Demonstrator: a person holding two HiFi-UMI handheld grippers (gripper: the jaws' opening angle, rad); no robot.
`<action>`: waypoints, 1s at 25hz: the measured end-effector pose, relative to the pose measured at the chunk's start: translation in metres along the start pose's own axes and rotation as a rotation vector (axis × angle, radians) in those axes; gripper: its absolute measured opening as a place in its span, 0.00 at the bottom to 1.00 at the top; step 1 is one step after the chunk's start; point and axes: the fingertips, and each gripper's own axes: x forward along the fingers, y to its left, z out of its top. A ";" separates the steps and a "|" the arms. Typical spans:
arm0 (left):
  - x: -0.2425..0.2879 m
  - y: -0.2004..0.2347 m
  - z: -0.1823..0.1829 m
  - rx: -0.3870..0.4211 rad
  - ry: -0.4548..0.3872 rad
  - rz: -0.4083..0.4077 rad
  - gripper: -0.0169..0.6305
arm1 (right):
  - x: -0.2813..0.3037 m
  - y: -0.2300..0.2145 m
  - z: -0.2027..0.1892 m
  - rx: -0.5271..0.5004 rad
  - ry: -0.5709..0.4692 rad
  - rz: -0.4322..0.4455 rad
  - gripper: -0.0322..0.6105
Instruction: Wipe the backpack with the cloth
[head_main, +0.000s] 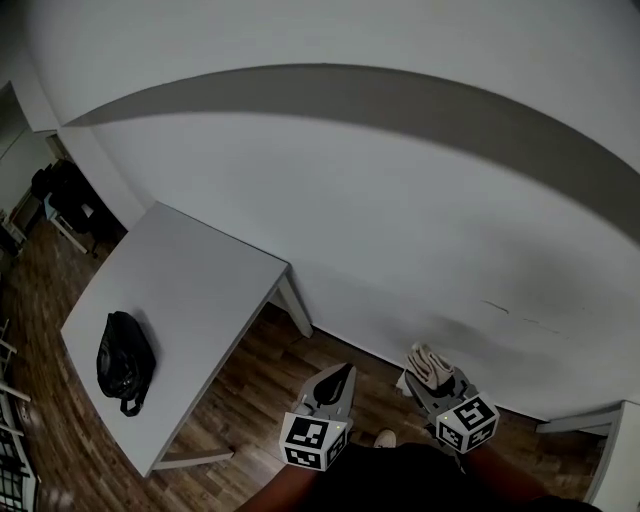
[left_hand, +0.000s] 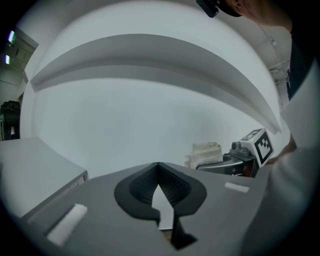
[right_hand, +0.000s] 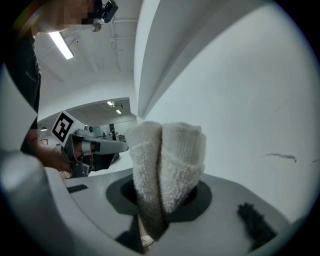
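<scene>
One folded cloth (right_hand: 166, 165) stands clamped in the right gripper (head_main: 432, 386); the left gripper (left_hand: 158, 166), beside it, is closed and empty. The backpack (head_main: 124, 362) lies on the table (head_main: 200, 290), well off to their left. Step, apparently: approach; next, carry the cloth over.

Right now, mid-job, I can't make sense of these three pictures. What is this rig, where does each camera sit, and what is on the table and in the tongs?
There is no robot. A person holds a pair of tongs in each hand. The head view looks steeply down from the person's head. The other two cameras ride on the tongs and look along their jaws. The left tongs are shut and empty. The right tongs are clamped on a folded white cloth. A black backpack lies on the white table, off to the person's left and well apart from both tongs. Wiping has not begun.
</scene>
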 end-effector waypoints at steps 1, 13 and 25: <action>-0.003 0.001 -0.002 0.003 -0.003 0.018 0.04 | 0.001 0.002 -0.002 -0.004 0.007 0.013 0.20; -0.033 0.012 -0.013 -0.016 0.010 0.158 0.04 | 0.020 0.032 -0.012 -0.009 0.030 0.162 0.20; -0.093 0.050 -0.020 -0.053 -0.028 0.332 0.04 | 0.060 0.093 -0.009 -0.072 0.047 0.348 0.20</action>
